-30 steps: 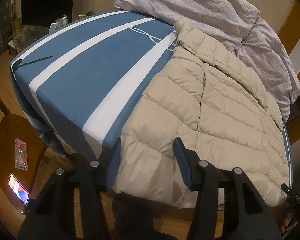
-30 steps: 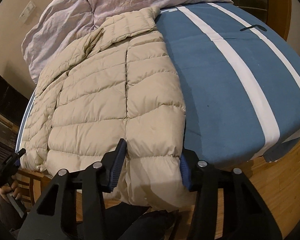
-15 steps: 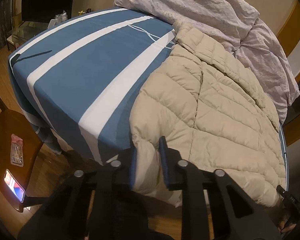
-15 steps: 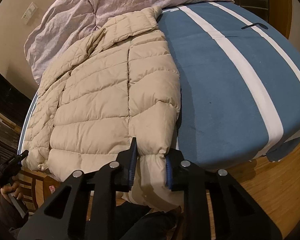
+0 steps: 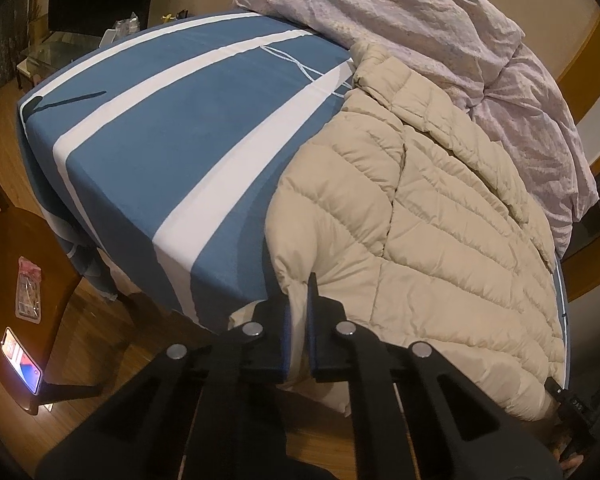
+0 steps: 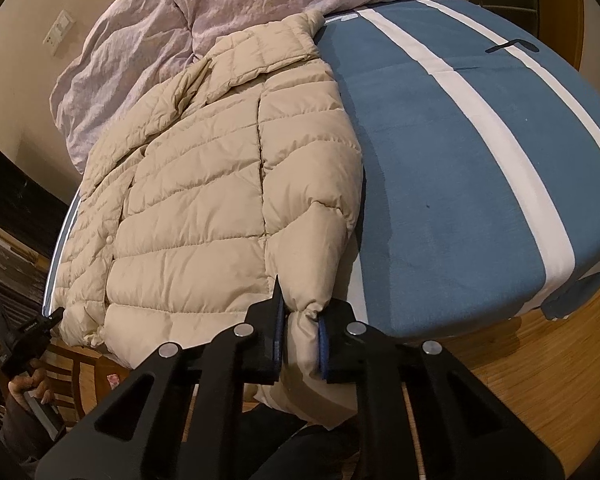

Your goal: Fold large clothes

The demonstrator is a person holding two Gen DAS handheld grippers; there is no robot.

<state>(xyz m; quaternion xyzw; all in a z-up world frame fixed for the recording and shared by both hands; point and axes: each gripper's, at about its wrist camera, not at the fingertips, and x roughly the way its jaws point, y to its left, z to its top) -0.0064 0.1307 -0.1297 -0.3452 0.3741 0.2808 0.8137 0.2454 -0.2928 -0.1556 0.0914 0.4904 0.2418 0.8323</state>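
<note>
A beige quilted puffer jacket [image 5: 420,232] lies spread on a bed with a blue and white striped sheet [image 5: 172,144], its collar toward the far end. My left gripper [image 5: 298,312] is shut on the jacket's hem corner at the bed's near edge. In the right wrist view the jacket [image 6: 204,200] fills the left half of the sheet [image 6: 452,184]. My right gripper [image 6: 302,320] is shut on a bunched fold of the jacket's hem, which hangs over the edge.
A crumpled lilac duvet [image 5: 440,40] is piled at the head of the bed, also in the right wrist view [image 6: 228,12]. A wooden chair [image 5: 16,264] with a lit phone [image 5: 20,360] stands left of the bed. The floor is wood [image 6: 540,344].
Both grippers went from wide open astride the hem to shut on it. The gripped hem has bunched up and lifted slightly off the bed edge.
</note>
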